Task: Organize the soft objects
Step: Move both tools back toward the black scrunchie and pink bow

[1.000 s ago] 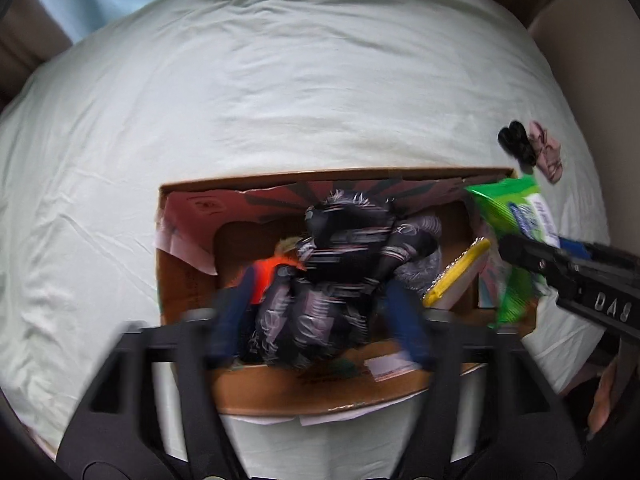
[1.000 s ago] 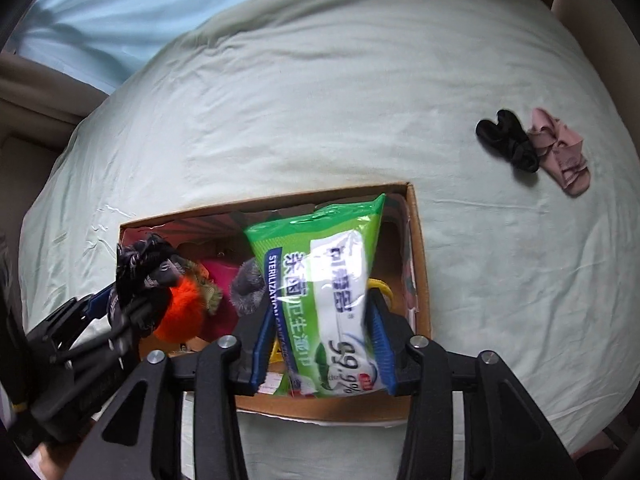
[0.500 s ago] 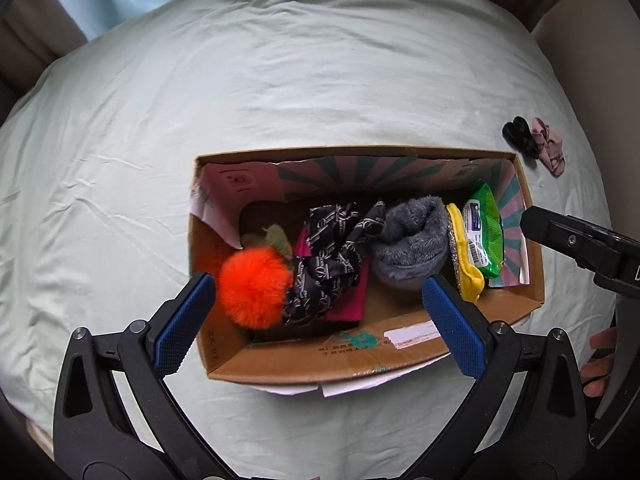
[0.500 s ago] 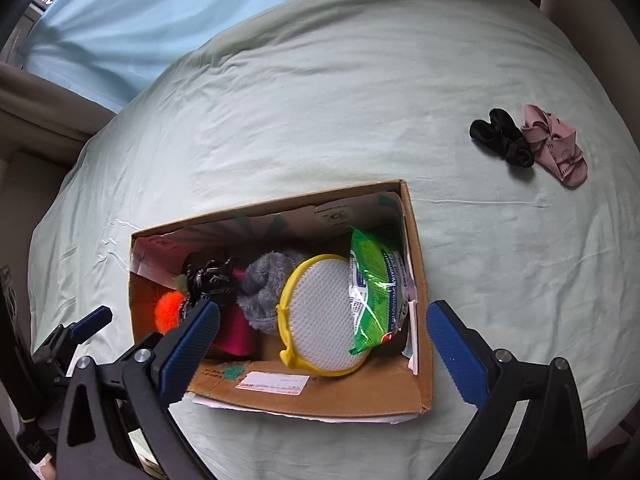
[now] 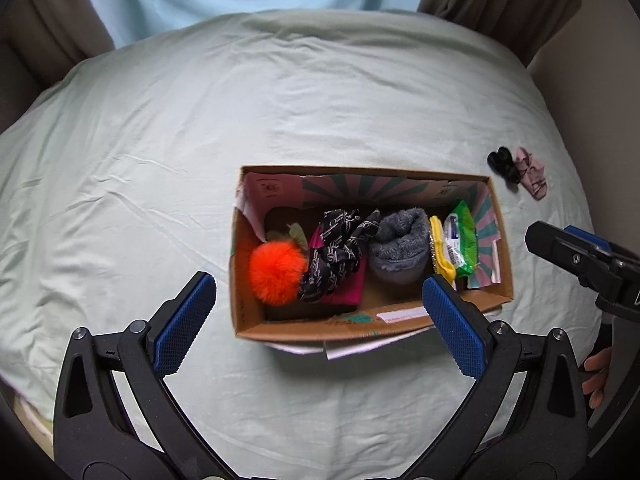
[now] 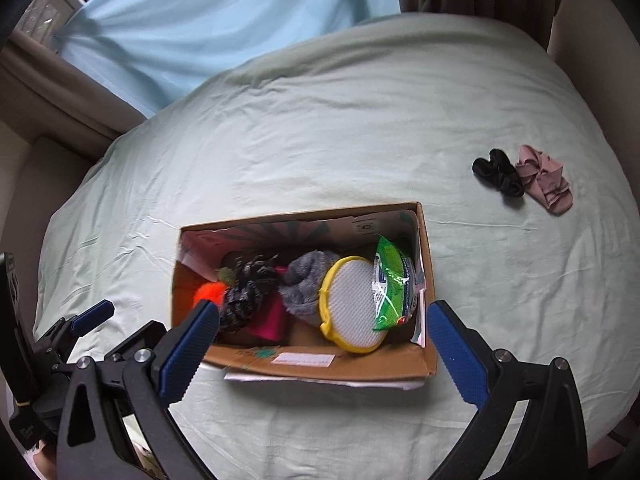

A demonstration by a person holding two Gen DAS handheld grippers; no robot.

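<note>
Cardboard box (image 5: 404, 316), long axis left-right, open top facing up

bed sheet (image 5: 200, 160): pale green cloth, matt, creased. cardboard box (image 5: 304, 326): brown paper board, matt, printed lining inside. pompom (image 5: 277, 272): orange fluff, furry. scarf (image 5: 340, 248): black patterned cloth, smooth. sock (image 5: 400, 244): grey fleece, fuzzy. wipes pack (image 5: 462, 240): green plastic film, glossy. scrubber (image 6: 352, 304): yellow plastic rim, white mesh face. left hand-held gripper (image 5: 316, 320): black matt plastic, blue textured rubber pads (image 5: 184, 324), metal screws.
</note>
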